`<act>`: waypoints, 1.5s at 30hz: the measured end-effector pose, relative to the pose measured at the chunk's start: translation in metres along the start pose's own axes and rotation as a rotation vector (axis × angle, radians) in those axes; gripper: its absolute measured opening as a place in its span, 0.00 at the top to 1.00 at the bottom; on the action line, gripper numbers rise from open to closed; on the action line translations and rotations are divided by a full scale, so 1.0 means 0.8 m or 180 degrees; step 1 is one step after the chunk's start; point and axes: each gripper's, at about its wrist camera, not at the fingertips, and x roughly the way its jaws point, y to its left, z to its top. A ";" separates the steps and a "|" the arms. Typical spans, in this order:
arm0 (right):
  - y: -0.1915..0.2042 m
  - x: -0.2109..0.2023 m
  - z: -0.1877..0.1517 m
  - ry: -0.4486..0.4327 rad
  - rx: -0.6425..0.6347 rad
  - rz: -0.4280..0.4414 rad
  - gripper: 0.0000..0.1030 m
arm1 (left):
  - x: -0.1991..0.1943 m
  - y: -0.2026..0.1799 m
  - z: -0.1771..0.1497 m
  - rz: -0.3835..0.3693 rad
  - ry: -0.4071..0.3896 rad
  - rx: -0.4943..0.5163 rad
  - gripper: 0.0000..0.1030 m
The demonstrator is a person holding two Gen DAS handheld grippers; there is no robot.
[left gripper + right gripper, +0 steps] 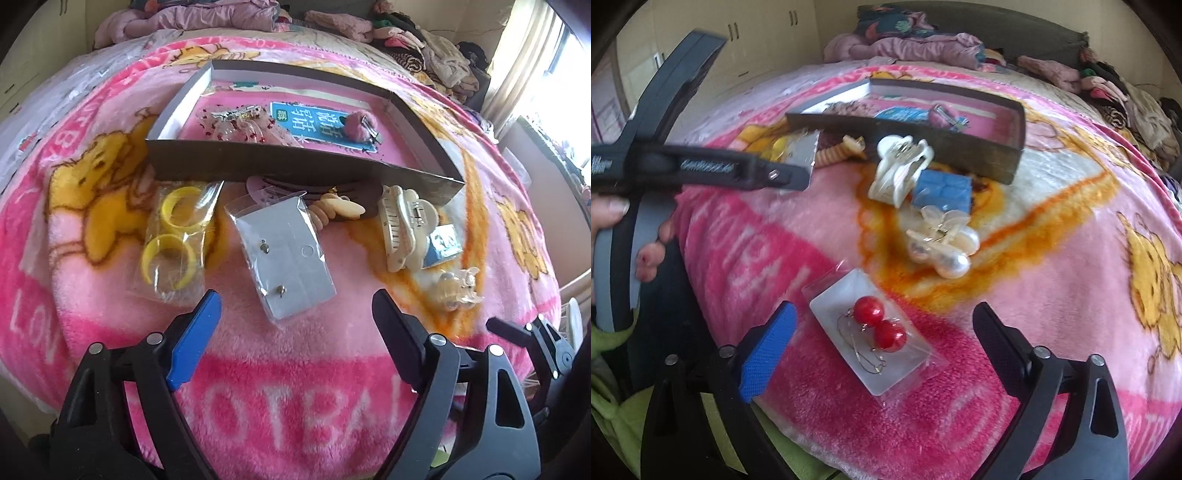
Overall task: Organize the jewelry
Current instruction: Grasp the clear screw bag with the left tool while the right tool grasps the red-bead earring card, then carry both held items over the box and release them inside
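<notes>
In the left wrist view my left gripper (295, 301) is open above the pink blanket. A bagged grey earring card (284, 251) with two small studs lies just ahead of its fingertips, untouched. A bag of yellow rings (177, 236) lies to its left. My right gripper (884, 314) is open too. A white card with two red ball earrings (879, 328) lies flat between its fingers, and the pads stand clear of it. Beyond lie a pearl clip (942, 240), a cream hair claw (901, 170) and a blue card (942, 190). The open dark box (295, 166) holds a pink pom clip (360, 123) and clear bags.
A finger (783, 175) of my left gripper reaches in from the left of the right wrist view, held by a hand (613, 218). Piled clothes (424, 48) lie along the far edge of the bed. A beige scrunchie (332, 214) sits against the box front.
</notes>
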 end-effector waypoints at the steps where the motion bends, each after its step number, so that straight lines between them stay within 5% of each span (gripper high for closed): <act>1: 0.002 0.004 0.000 0.0026 -0.0028 0.0009 0.20 | 0.004 -0.001 0.001 0.0000 0.0015 -0.0010 0.28; 12: -0.015 0.007 -0.002 0.0018 -0.0088 0.0022 0.61 | 0.026 -0.001 0.013 0.0136 0.0037 -0.0079 0.42; 17: -0.021 0.001 0.001 -0.0029 -0.0062 0.0094 0.65 | 0.027 0.000 0.016 0.0171 0.0009 -0.0062 0.62; 31: -0.009 -0.017 0.033 -0.0230 -0.0123 0.0209 0.68 | -0.028 0.011 0.020 -0.0048 -0.0248 -0.0068 0.63; 45: -0.018 -0.019 0.084 -0.0395 -0.0044 0.0079 0.68 | -0.053 0.038 0.044 0.0001 -0.0450 -0.0120 0.63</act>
